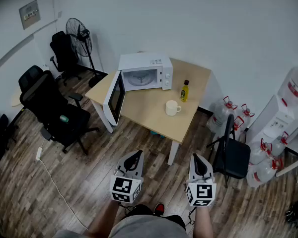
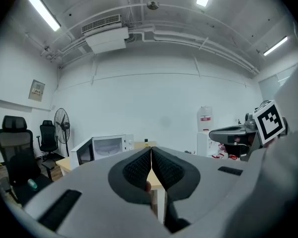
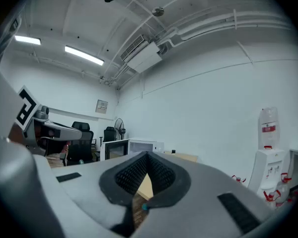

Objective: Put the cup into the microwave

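A cream cup stands on the wooden table, a little in front of the white microwave, whose door hangs open to the left. Both grippers are held well short of the table, over the floor. My left gripper is shut with nothing between its jaws, and my right gripper is shut and empty too. In the left gripper view the closed jaws point at the microwave. In the right gripper view the closed jaws point toward the microwave and the table.
A small yellow bottle stands beside the cup. Black office chairs and a standing fan are left of the table. A black chair and several water jugs are to its right. A white cable runs across the wood floor.
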### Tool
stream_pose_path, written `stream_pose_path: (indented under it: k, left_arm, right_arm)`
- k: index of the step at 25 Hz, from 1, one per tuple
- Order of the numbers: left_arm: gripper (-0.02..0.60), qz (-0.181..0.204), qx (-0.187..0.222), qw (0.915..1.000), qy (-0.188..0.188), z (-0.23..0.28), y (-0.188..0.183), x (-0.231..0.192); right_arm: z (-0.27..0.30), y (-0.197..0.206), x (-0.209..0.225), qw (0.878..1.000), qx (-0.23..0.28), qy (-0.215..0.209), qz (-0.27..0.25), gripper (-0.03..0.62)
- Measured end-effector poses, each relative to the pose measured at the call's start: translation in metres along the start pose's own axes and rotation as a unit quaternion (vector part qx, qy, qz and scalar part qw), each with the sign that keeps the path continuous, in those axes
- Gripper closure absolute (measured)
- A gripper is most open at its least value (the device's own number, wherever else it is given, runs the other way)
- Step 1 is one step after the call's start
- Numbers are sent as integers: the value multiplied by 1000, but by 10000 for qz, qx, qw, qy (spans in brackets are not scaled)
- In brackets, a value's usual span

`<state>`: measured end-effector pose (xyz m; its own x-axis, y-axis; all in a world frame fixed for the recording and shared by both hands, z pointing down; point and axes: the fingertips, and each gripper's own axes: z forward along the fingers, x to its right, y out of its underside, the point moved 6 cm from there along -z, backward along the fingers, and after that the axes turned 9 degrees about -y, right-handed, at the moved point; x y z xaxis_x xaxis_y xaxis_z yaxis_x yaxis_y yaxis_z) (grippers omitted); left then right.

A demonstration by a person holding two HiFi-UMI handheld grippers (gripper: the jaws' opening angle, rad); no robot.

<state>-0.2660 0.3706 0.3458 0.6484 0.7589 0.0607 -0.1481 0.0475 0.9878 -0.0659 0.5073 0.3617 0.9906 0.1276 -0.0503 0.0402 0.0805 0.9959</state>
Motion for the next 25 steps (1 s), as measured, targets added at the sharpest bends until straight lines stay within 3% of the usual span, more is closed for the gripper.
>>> stream_pose_path:
  k: [15,25]
  left_arm:
    - [557,-9,-121,9999,47,24,7,14]
    - [557,-33,-199,9998,-4,88,8,0]
  right_arm:
    - [10,8,24,9999,-40,33,111,577]
    - [67,16,55,9998,-109,-14,163,577]
